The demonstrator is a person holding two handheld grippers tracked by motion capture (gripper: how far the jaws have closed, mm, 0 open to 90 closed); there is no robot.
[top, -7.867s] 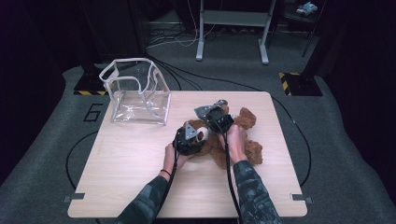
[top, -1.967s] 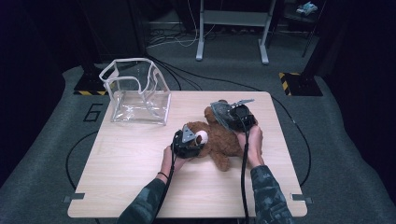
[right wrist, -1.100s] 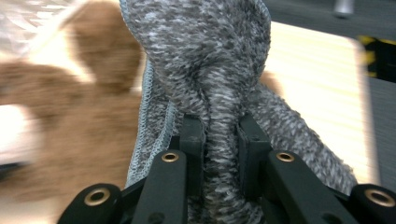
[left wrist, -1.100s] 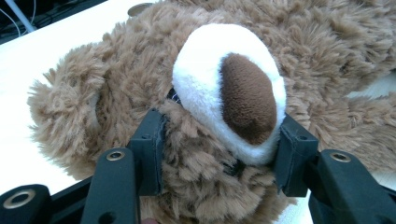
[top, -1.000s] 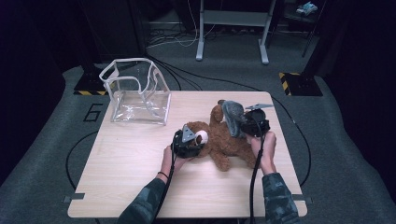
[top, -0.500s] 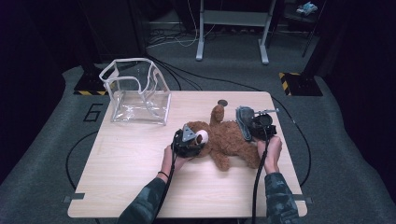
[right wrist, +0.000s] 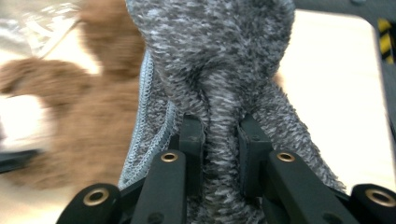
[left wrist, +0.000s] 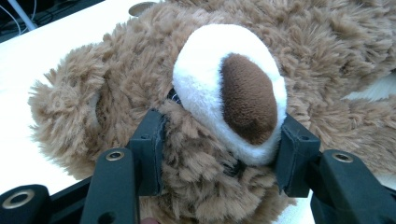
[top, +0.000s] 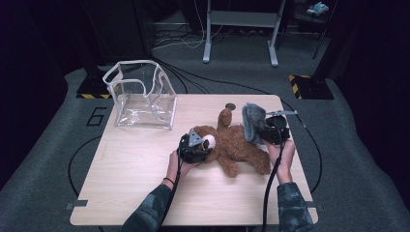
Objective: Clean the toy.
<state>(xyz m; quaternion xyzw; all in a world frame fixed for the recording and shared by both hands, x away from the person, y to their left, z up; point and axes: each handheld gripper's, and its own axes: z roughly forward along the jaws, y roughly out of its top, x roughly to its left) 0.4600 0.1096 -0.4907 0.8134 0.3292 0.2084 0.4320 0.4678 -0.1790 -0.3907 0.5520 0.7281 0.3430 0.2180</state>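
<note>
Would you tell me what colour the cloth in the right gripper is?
Mottled grey with a light blue-grey stitched edge; the cloth shows best in the right gripper view.

My black fingers (left wrist: 149, 154) press a fluffy brown plush teddy bear (top: 237, 147) with a white muzzle and dark brown nose. My other pair pinches a mottled grey fuzzy cloth (right wrist: 219, 70) edged in pale blue stitching, above the pale wooden table (top: 135, 169).

Recording lab, dark curtains, floor cables (top: 193, 82), hazard-taped markers (top: 309, 83), lone table (top: 135, 183)
</note>
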